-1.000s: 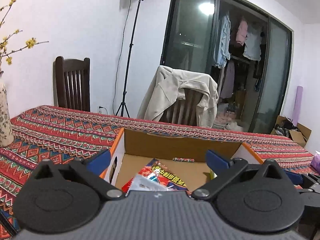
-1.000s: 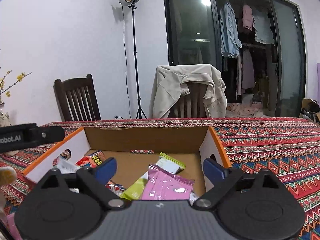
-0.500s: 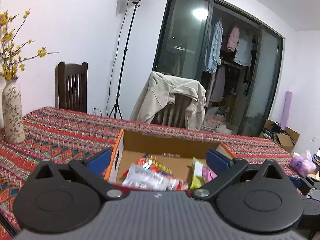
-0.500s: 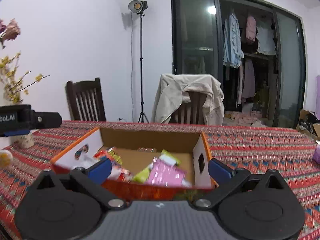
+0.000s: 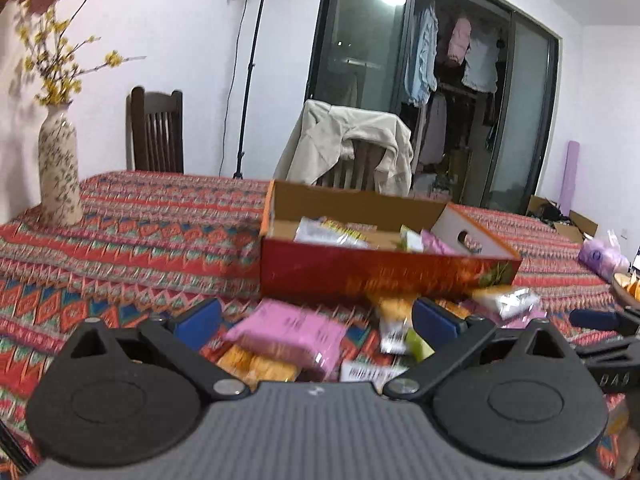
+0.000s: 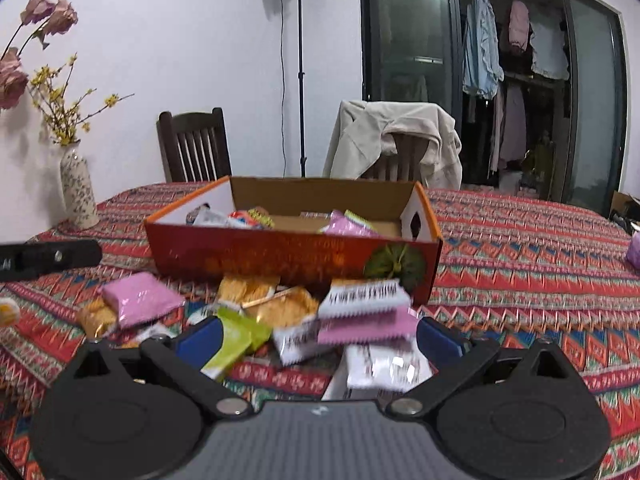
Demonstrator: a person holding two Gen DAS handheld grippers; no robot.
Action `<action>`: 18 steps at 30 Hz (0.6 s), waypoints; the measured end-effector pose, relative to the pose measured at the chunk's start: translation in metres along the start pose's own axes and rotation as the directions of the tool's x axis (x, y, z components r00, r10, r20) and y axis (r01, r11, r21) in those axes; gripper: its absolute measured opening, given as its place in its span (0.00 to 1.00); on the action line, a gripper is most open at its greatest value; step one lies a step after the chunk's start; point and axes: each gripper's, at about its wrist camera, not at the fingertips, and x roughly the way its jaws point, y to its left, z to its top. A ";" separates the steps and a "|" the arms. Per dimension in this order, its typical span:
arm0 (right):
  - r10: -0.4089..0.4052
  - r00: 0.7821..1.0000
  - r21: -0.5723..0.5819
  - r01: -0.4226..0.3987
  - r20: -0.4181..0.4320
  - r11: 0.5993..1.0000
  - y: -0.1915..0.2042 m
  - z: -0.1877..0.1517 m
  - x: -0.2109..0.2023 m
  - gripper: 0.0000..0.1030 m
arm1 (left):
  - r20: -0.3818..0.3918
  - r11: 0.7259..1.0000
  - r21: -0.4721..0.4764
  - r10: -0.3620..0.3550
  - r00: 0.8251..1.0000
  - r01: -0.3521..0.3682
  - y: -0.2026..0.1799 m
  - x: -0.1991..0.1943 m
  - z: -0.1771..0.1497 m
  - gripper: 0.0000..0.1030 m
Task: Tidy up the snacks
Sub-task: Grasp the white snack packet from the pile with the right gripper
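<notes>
Both cameras sit further back from the open red-and-orange cardboard box (image 5: 384, 276) (image 6: 296, 256) than half a second ago; loose packets in front of it now show. Box at frame centre in both views, on the red patterned tablecloth surface (image 5: 120, 236) (image 6: 520, 240), snack packets inside. Left wrist view: left hand-held gripper (image 5: 316, 318) at lower centre, blue pads wide apart, holding nothing; pink snack packet (image 5: 288, 334) lies between them on the surface, orange packet (image 5: 256, 364) partly under it. Right wrist view: right hand-held gripper (image 6: 320, 338) at lower centre, jaws spread, empty; white-and-pink packet (image 6: 366, 312), orange cracker packet (image 6: 284, 306), lime-green packet (image 6: 236, 340) heaped between its pads just before the box. Second pink packet (image 6: 138, 298) lies left of the heap. Speckled ceramic vase with yellow sprigs (image 5: 58, 176) (image 6: 78, 192) at left, well apart from the box. Motion blur on packets; print unreadable.
</notes>
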 end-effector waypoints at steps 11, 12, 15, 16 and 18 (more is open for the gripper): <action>-0.057 0.998 0.023 0.058 -0.009 0.998 -0.006 -0.003 -0.002 1.00 | 0.011 0.999 -0.033 0.044 0.999 -0.043 0.010 0.009 -0.001 1.00; -0.065 0.998 0.024 0.065 -0.011 0.998 -0.006 -0.002 -0.001 1.00 | 0.010 0.998 -0.038 0.048 0.999 -0.048 0.012 0.012 -0.001 1.00; -0.093 0.995 0.011 0.093 -0.020 0.996 -0.008 -0.002 0.004 1.00 | -0.009 0.997 -0.053 0.056 0.998 -0.057 0.016 0.022 -0.003 1.00; -0.100 0.995 0.008 0.100 -0.027 0.995 -0.009 -0.002 0.007 0.99 | -0.018 0.996 -0.060 0.058 0.998 -0.059 0.018 0.025 -0.004 1.00; -0.113 0.993 0.002 0.113 -0.040 0.994 -0.011 -0.001 0.013 0.97 | -0.029 0.995 -0.077 0.056 0.998 -0.058 0.023 0.027 -0.005 1.00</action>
